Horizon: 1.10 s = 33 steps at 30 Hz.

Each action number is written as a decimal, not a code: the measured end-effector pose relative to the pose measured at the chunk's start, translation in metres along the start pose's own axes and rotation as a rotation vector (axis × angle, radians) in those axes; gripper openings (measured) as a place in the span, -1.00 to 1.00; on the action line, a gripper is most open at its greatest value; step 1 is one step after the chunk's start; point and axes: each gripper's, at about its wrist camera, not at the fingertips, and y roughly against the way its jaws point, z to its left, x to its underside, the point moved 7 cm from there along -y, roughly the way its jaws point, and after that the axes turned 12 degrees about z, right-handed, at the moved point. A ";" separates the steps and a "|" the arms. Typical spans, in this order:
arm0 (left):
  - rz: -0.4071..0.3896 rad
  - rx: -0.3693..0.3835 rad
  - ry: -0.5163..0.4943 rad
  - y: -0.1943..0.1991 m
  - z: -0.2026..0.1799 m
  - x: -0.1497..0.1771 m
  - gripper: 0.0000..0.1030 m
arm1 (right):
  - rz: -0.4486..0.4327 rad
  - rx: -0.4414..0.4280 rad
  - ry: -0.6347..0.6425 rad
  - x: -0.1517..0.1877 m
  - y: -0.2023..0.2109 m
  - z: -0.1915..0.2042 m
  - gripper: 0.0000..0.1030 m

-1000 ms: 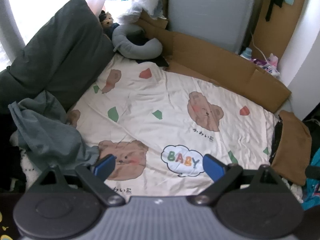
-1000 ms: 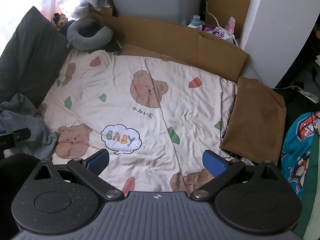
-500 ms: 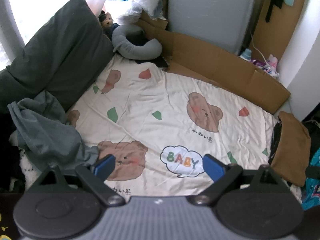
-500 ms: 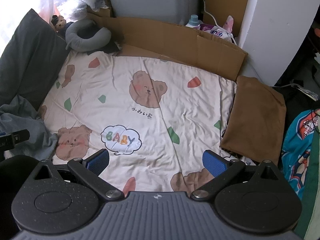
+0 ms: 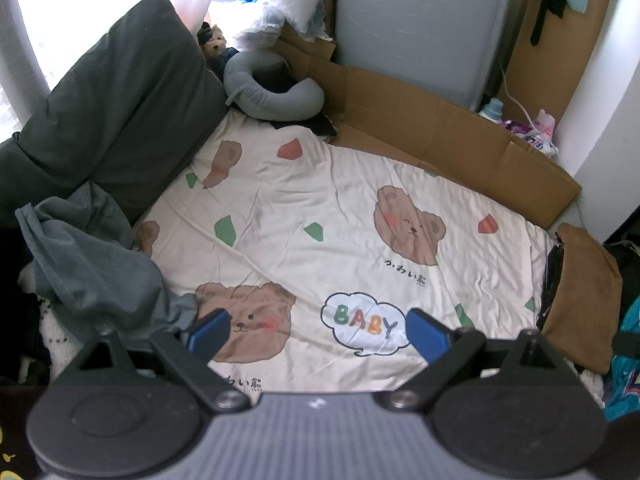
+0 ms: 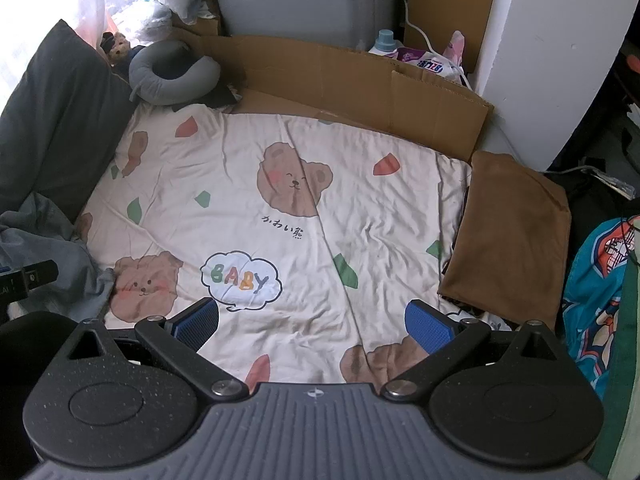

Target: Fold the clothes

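Folding's barely started, I'd say: both the left hand-held gripper [image 5: 318,330] and right hand-held gripper [image 6: 312,322] hang wide, empty. Crumpled grey garment [image 5: 96,264] sits left of them on the bed [image 5: 320,208]; brown folded piece [image 6: 508,224] right.

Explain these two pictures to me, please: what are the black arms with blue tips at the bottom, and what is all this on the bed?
No robot here: a person holds a two-finger gripper in each hand, each with a camera looking forward along its fingers. One picture comes from the left gripper, the other from the right gripper. The blue tips are the finger pads. Both grippers are open and hold nothing. Below them lies a cream bear-print sheet with a "BABY" cloud. A crumpled grey-blue garment sits at the left edge, a flat brown cloth at the right. At the back are a dark pillow, a grey neck pillow and cardboard.
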 end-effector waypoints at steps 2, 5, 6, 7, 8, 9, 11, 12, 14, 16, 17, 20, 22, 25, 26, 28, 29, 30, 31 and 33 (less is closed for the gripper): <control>0.000 -0.001 -0.001 0.001 -0.001 0.000 0.86 | 0.000 0.000 0.001 0.000 0.000 -0.001 0.99; -0.001 0.002 0.000 0.000 0.003 0.001 0.86 | -0.001 0.000 -0.001 -0.001 0.000 -0.002 0.99; -0.001 0.002 0.000 0.000 0.003 0.001 0.86 | -0.001 -0.001 -0.002 -0.001 0.000 -0.002 0.99; -0.001 0.002 0.000 0.000 0.002 0.001 0.86 | -0.002 -0.002 -0.003 -0.001 0.000 -0.003 0.99; -0.001 0.002 -0.001 0.000 0.002 0.001 0.86 | -0.002 -0.002 -0.004 -0.001 0.000 -0.003 0.99; 0.000 0.003 -0.001 0.000 0.002 0.001 0.86 | -0.002 -0.001 -0.004 0.000 0.000 -0.003 0.99; 0.001 0.003 -0.002 0.000 0.002 0.001 0.86 | -0.002 0.000 -0.003 0.000 0.000 -0.003 0.99; 0.001 0.004 -0.004 0.000 0.002 0.001 0.86 | -0.002 0.000 -0.004 0.000 0.000 -0.004 0.99; 0.001 0.004 -0.005 -0.001 0.003 0.001 0.86 | -0.001 0.000 -0.005 0.000 0.001 -0.003 0.99; 0.002 0.004 -0.004 -0.001 0.003 0.000 0.86 | -0.002 -0.002 -0.008 0.000 0.001 -0.004 0.99; 0.001 0.005 -0.004 -0.001 0.003 0.001 0.86 | -0.002 -0.002 -0.008 0.000 0.001 -0.004 0.99; 0.001 0.006 -0.008 -0.001 0.002 0.001 0.86 | -0.003 -0.004 -0.008 0.000 0.000 -0.007 0.99; 0.003 0.011 -0.010 -0.002 0.002 0.001 0.86 | -0.003 -0.002 -0.008 0.000 0.000 -0.007 0.99; 0.006 0.015 -0.008 -0.004 0.003 0.001 0.86 | -0.004 0.000 -0.010 0.000 0.000 -0.006 0.99; 0.006 0.016 -0.010 -0.004 0.003 0.001 0.86 | -0.004 0.001 -0.011 0.001 0.000 -0.006 0.99; 0.008 0.021 -0.012 -0.005 0.004 0.001 0.86 | -0.007 0.006 -0.009 0.001 0.001 -0.006 0.99; 0.009 0.024 -0.011 -0.005 0.004 0.001 0.86 | -0.006 0.007 -0.007 0.001 0.001 -0.006 0.99; 0.014 0.029 -0.010 -0.006 0.004 0.001 0.86 | 0.008 0.004 -0.011 0.001 -0.001 -0.006 0.99; 0.019 0.036 -0.012 -0.007 0.004 0.000 0.87 | 0.022 0.001 -0.015 0.001 -0.003 -0.006 0.99; 0.023 0.047 -0.014 -0.008 0.003 0.000 0.87 | 0.029 0.013 -0.016 0.000 -0.003 -0.008 0.99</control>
